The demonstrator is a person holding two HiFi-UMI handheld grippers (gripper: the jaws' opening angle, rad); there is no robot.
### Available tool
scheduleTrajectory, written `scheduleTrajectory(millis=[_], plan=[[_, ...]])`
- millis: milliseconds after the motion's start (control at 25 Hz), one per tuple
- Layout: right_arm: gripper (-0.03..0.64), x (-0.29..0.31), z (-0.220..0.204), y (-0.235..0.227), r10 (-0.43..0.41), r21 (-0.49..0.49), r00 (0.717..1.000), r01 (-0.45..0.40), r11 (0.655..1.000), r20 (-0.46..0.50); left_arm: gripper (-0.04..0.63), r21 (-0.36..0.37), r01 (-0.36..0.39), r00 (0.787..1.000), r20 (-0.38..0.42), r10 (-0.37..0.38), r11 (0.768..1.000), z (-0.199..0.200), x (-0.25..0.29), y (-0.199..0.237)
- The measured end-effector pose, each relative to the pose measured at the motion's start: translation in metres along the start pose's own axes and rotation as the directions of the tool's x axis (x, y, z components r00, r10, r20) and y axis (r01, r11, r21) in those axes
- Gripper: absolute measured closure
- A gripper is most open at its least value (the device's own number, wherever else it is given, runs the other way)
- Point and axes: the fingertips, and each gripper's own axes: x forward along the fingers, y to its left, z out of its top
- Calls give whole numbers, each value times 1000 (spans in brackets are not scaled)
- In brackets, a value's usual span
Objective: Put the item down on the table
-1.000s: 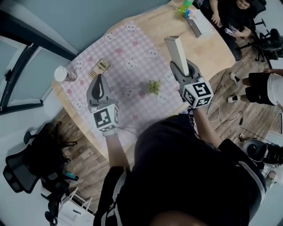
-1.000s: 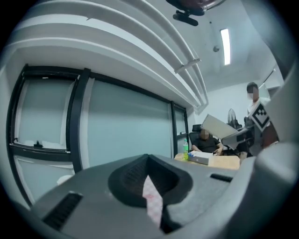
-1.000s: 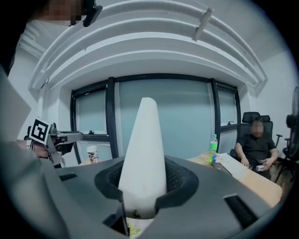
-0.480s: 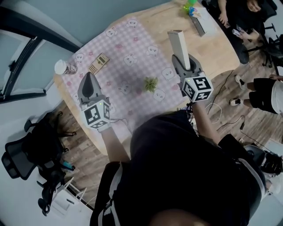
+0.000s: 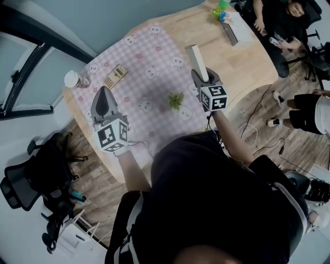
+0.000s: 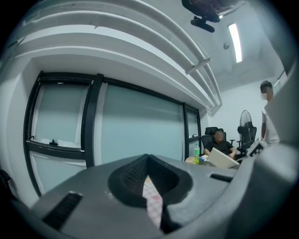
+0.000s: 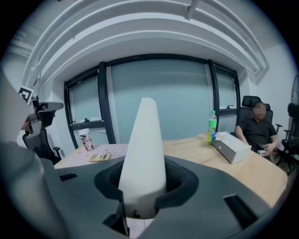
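Observation:
The item is a long white box, standing upright between the jaws of my right gripper, which is shut on its lower end. It hangs over the right part of the pink checked cloth on the wooden table. In the right gripper view the white box rises from the right gripper and hides the middle of the room. My left gripper hovers over the cloth's near left corner, shut and holding nothing. In the left gripper view only a thin slit shows through the left gripper.
On the cloth lie a small green plant, a calculator and a cup at the left edge. A green bottle and a white case stand at the far end, where a person sits. Chairs stand on the left.
My right gripper has sunk toward the table with the white box and drifted slightly left. The left gripper shifted left and back, then held still.

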Motion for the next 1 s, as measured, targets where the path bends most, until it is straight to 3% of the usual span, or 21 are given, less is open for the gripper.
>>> scheduleTrajectory(millis=[240, 480, 600, 760, 1000], plan=[[469, 55, -84, -8, -28, 65, 983, 40, 997, -180, 595, 18, 6, 1000, -11, -6, 1000, 2, -4, -1], [468, 76, -158, -11, -49, 124, 920, 105, 987, -389, 595, 28, 14, 999, -31, -13, 1000, -2, -7, 1], [468, 82, -171, -9, -49, 145, 895, 125, 982, -444, 595, 25, 12, 999, -41, -11, 1000, -3, -9, 5], [468, 85, -191, -11, -57, 86, 859, 117, 989, -508, 595, 37, 19, 998, -57, -17, 999, -6, -9, 7], [468, 82, -203, -14, -71, 78, 833, 136, 988, -549, 595, 46, -1, 998, -59, 4, 999, -4, -8, 17]])
